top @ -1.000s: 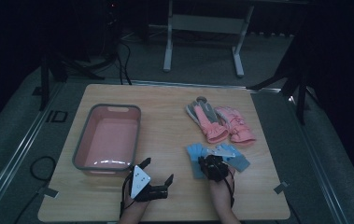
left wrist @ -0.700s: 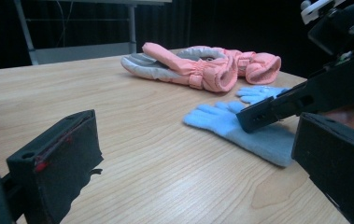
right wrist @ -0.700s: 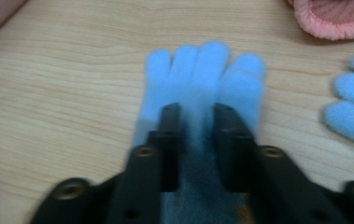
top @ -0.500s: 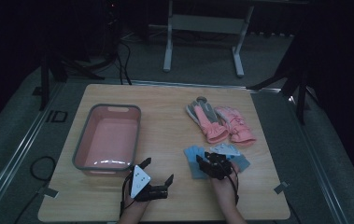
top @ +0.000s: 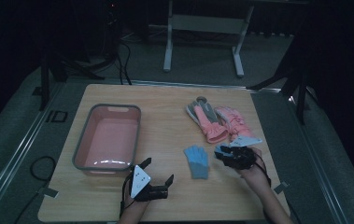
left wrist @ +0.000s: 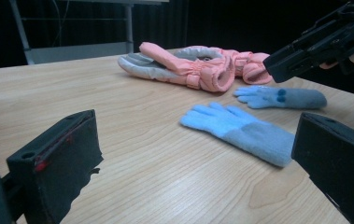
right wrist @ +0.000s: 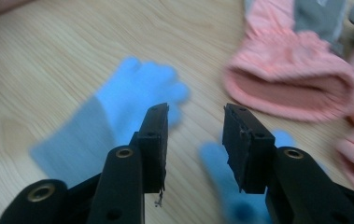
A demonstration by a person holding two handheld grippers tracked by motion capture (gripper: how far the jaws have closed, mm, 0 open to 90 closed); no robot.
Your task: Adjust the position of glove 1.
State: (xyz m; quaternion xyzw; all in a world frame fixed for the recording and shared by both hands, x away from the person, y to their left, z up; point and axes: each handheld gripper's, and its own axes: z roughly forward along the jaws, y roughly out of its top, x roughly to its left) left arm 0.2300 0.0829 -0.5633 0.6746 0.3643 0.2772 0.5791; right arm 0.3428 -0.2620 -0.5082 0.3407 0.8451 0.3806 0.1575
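Observation:
Two small blue gloves lie on the wooden table. One blue glove point(top: 197, 161) point(left wrist: 240, 128) point(right wrist: 118, 112) lies flat near the middle. The other blue glove point(left wrist: 282, 97) point(right wrist: 216, 168) lies to its right, under my right gripper point(top: 224, 153) point(right wrist: 195, 112). That gripper's jaws have just opened and then eased in a little; they stand apart above the table with nothing between them. A pair of pink and grey gloves point(top: 214, 120) point(left wrist: 188, 67) point(right wrist: 291, 79) lies just behind. My left gripper point(top: 157, 171) point(left wrist: 195, 123) rests open near the front edge, facing the gloves.
A pink basin point(top: 107, 140) with a grey rim stands at the table's left, beside my left hand. A metal stand point(top: 202, 28) is on the floor beyond the far edge. Bare wood lies between the basin and the gloves.
My right gripper has moved to the right and slightly up, off the nearer blue glove, and its jaws have parted. The left gripper has stayed where it was.

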